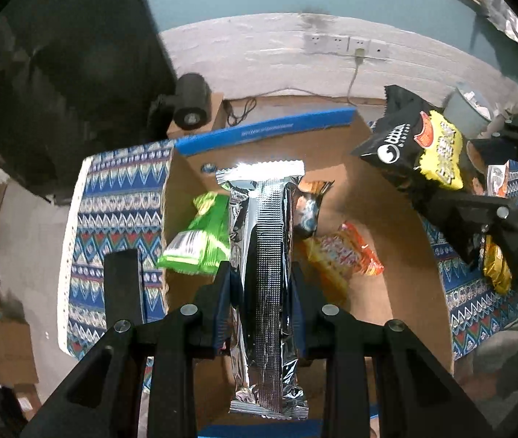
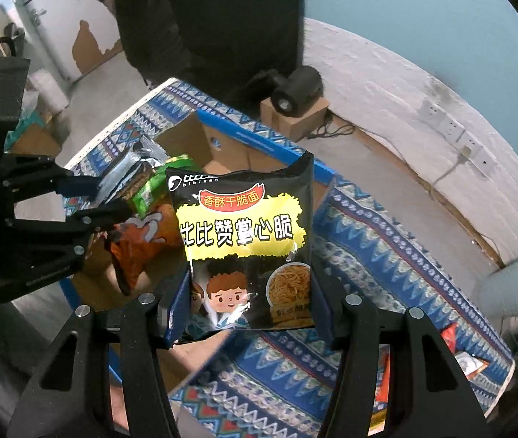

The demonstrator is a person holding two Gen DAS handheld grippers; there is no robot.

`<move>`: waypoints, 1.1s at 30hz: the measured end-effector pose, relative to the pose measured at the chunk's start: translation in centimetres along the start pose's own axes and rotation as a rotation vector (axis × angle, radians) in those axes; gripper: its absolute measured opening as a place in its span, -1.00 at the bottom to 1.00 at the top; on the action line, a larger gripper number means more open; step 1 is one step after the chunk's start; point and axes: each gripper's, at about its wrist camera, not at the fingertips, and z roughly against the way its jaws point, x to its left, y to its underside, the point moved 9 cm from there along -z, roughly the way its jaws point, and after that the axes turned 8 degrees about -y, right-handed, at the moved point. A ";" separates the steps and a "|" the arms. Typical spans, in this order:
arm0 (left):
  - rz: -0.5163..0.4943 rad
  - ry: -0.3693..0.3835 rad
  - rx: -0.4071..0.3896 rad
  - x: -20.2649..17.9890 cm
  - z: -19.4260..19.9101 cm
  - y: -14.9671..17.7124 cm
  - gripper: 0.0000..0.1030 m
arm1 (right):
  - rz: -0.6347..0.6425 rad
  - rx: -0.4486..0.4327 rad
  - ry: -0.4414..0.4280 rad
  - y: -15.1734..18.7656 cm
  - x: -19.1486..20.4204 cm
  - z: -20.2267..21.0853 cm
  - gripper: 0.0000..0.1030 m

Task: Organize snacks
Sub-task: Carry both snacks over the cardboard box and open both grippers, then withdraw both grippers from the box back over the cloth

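A long silver foil packet (image 1: 266, 255) is clamped between the fingers of my left gripper (image 1: 261, 277). It hangs over an open cardboard box with a blue rim (image 1: 270, 129). In the box lie a green packet (image 1: 200, 241), an orange packet (image 1: 343, 255) and a dark packet (image 1: 308, 211). My right gripper (image 2: 250, 306) is shut on a black and yellow noodle snack bag (image 2: 248, 248), held upright above the patterned cloth just beside the box rim (image 2: 251, 135). The right wrist view shows the left gripper (image 2: 107, 197) with the silver packet (image 2: 131, 168) at the left.
The box rests on a blue patterned cloth (image 1: 113, 211). A black cylindrical device (image 1: 191, 102) sits on a small carton behind it. More snack packets (image 2: 470, 361) lie at the cloth's right end, near a grey bin (image 2: 507, 288). A person in dark clothing (image 2: 222, 18) stands behind.
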 end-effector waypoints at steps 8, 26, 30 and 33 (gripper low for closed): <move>0.017 0.013 0.033 0.5 -0.6 0.7 -0.43 | 0.024 0.050 -0.005 0.1 2.2 -2.7 0.09; -0.019 -0.014 -0.015 -1.2 0.7 0.0 0.24 | -0.082 0.043 0.006 2.1 -0.8 -0.8 0.33; -0.054 -0.005 -0.021 -2.8 1.0 -0.2 0.24 | -0.102 0.038 0.021 2.8 -1.9 0.1 0.33; -0.076 0.004 -0.024 -4.0 1.2 -0.4 0.24 | -0.114 0.034 0.029 3.3 -2.5 0.6 0.33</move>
